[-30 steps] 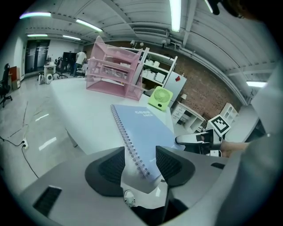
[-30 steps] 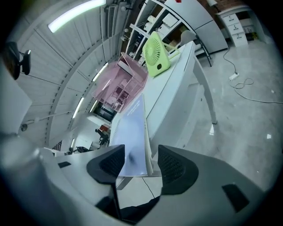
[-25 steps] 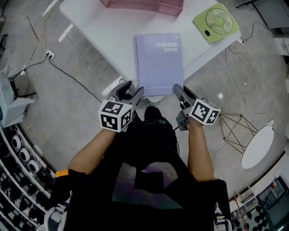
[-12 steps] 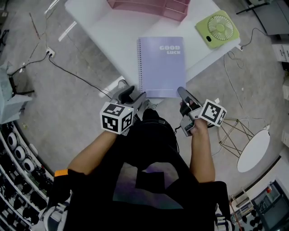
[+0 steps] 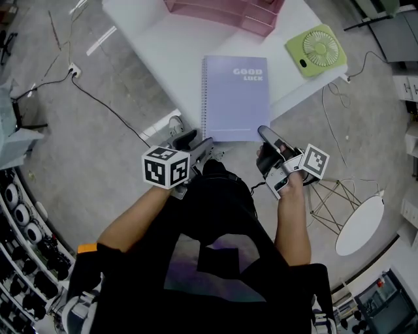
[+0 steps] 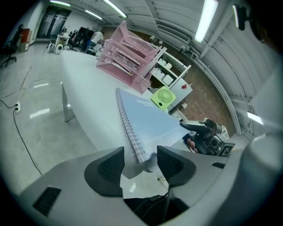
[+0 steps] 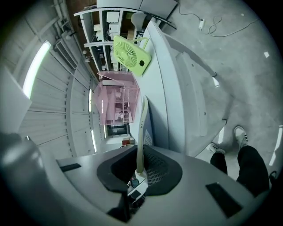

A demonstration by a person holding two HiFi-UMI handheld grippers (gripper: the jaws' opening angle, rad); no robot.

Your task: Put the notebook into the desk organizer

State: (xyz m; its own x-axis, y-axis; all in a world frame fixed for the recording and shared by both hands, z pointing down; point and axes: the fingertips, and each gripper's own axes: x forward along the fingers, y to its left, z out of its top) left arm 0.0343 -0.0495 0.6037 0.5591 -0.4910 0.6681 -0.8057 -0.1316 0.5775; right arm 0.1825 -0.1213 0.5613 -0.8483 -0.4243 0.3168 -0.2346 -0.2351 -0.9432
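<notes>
Currently my left tongs are hanging with jaws wide; they have just been opening, with nothing between the pads. The binding corner sits just ahead, so I judge they are waiting to support that side. The spiral notebook is lying flat on the white table, its near edge seemingly overhanging, which is giving the jaws a way in. Its long axis is running away from me toward the pink desk organizer, apart from it, with the spiral on the left and the title at the far end. My right tongs have just been closing and are pinching the near right corner, its thin edge between the pads, likely for lifting.
</notes>
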